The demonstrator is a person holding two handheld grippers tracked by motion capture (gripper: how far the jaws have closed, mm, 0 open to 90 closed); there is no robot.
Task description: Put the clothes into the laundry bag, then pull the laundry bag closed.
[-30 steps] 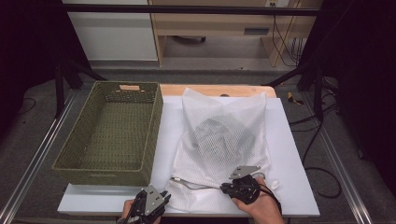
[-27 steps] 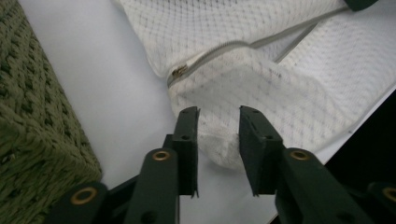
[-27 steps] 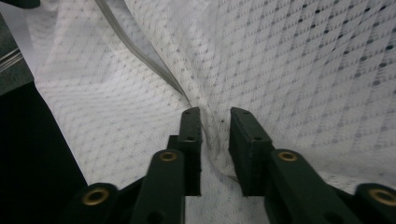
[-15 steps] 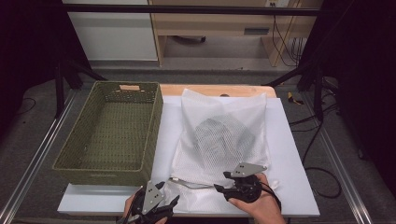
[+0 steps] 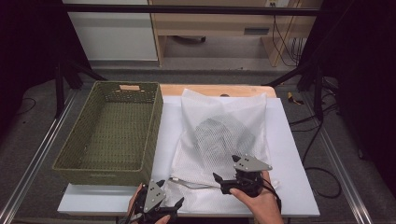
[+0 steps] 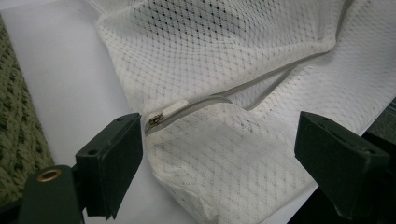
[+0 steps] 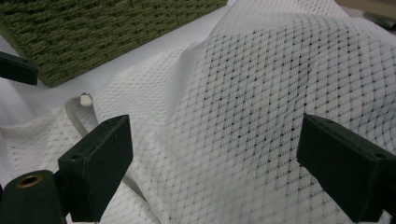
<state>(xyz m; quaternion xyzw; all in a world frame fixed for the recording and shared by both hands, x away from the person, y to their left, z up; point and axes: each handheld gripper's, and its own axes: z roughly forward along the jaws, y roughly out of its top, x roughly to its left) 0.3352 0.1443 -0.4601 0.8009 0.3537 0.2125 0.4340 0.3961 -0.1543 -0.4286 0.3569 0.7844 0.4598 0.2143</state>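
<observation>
mesh bag [image 5: 224, 135]: white net laundry bag w/ a dark grey garment inside, lies flat on the white board [image 5: 289, 154], just right of the green wicker basket [image 5: 112, 133]; its near edge w/ the zip faces the person.
zip [image 6: 196, 105]: runs along the bag's near edge; pull sits at the left end, near the left gripper's jaw but apart from it. Looks closed at that end; the rest I can't tell.
left gripper [image 5: 161, 207]: at the board's near-left edge, jaws wide, nothing pinched; bag corner lies betw. them but pads don't press it.
right gripper [image 5: 233, 179]: over the bag's near-right part, jaws wide, mesh below them, no grip.
change: both sets of jaws have just been opening, from nearly shut 1 s ago to wide now; mesh let go on both sides.
meaning: prob. a release after handling the zip edge. Bag lies free on the board; basket empty, so moving the bag there needs a fresh grip.
</observation>
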